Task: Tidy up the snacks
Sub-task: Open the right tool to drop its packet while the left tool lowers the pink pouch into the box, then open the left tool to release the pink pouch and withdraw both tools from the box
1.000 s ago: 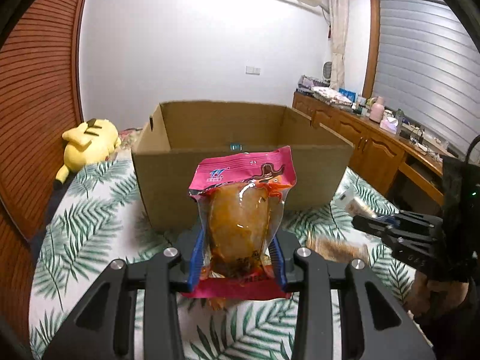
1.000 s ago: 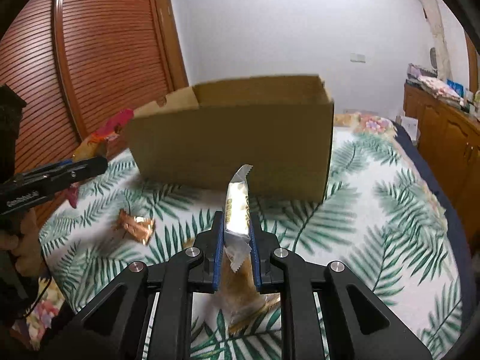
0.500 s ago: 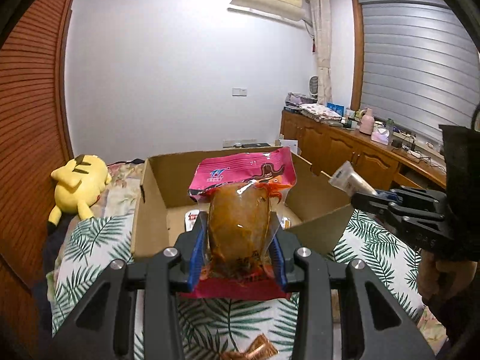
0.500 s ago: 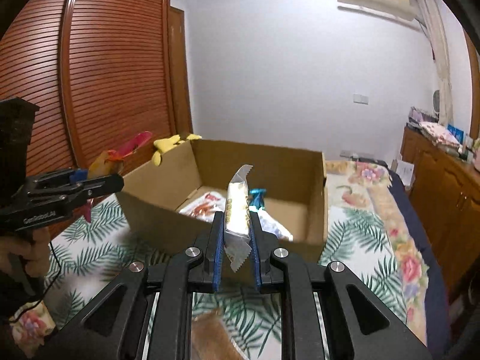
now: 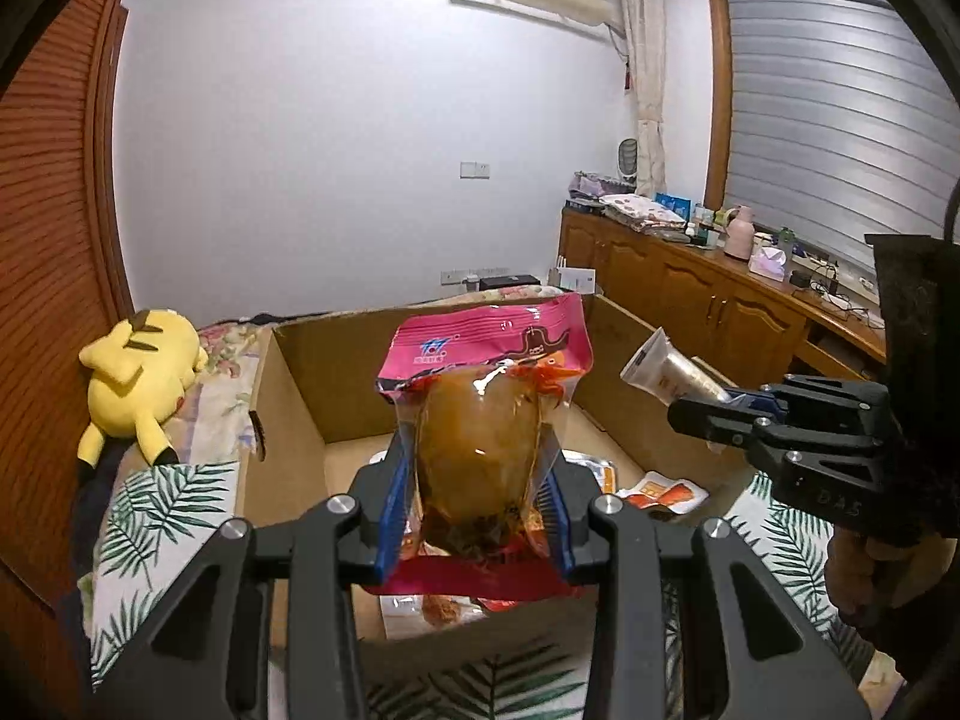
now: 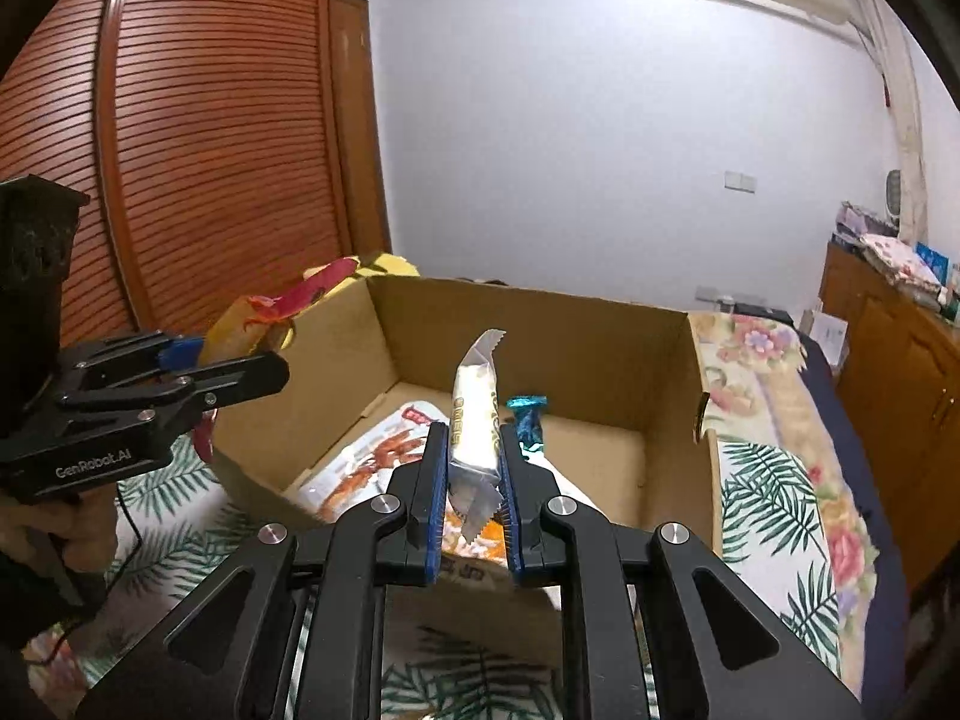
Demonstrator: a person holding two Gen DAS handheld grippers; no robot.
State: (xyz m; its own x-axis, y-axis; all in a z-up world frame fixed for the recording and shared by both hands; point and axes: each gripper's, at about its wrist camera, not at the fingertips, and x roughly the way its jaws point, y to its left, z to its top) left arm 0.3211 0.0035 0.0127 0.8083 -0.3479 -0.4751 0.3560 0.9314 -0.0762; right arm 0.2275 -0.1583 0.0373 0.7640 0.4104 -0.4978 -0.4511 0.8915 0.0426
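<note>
My left gripper is shut on a pink pouch with a brown meat snack, held upright over the near part of the open cardboard box. My right gripper is shut on a slim white wrapped bar, held over the same box. Each gripper shows in the other's view: the right one at the box's right wall, the left one at its left wall. Several snack packets and a blue candy lie inside the box.
The box stands on a bed with a palm-leaf sheet. A yellow plush toy lies at the left by the wooden sliding door. A wooden cabinet with clutter runs along the right wall.
Both grippers have risen and moved forward from in front of the box to over its opening, each still holding its snack. The box's inside has come into view.
</note>
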